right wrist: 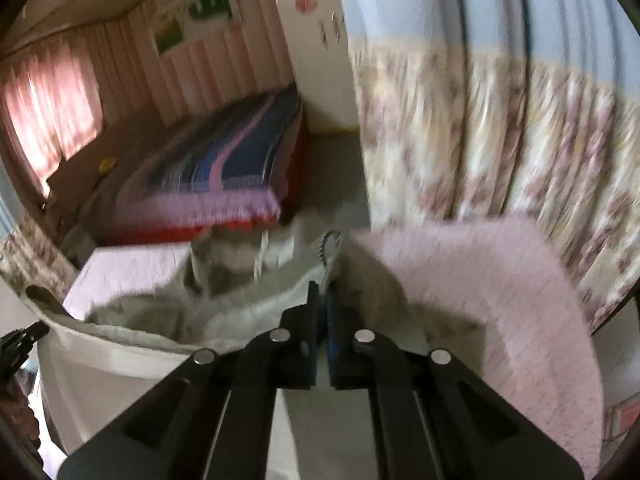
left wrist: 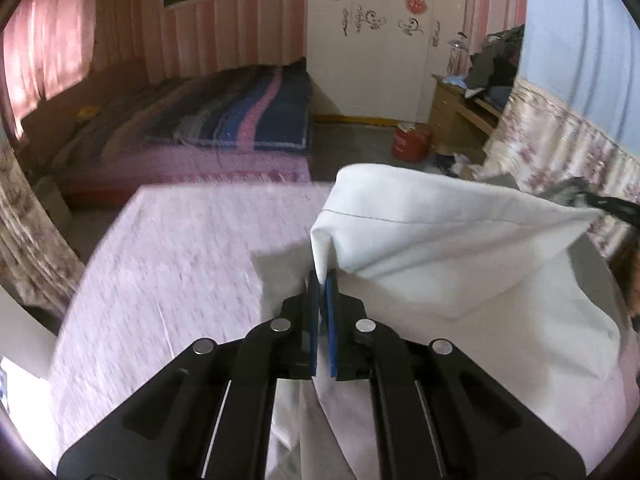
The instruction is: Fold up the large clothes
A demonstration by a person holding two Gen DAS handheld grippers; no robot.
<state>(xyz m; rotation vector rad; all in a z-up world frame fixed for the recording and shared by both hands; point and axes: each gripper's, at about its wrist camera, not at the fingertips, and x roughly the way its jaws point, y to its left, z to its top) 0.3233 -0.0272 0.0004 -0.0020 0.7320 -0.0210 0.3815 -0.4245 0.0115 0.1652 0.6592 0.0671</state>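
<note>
A large white garment [left wrist: 440,240] hangs lifted over the pink-sheeted bed [left wrist: 180,260]. My left gripper [left wrist: 323,280] is shut on a folded edge of it, with the cloth pinched between the blue pads. The top edge stretches taut to the right, where my right gripper [left wrist: 612,206] holds the other corner. In the right wrist view, my right gripper [right wrist: 323,292] is shut on the white garment [right wrist: 160,320] near its collar. The rest of the cloth sags leftward to the left gripper [right wrist: 24,336], above the pink sheet [right wrist: 480,280].
A second bed with a striped blue and pink blanket [left wrist: 240,120] lies beyond a floor gap. A floral curtain [right wrist: 500,140] hangs close on the right. A red container [left wrist: 412,142], a cluttered wooden desk [left wrist: 460,108] and a white wardrobe [left wrist: 372,60] stand at the back.
</note>
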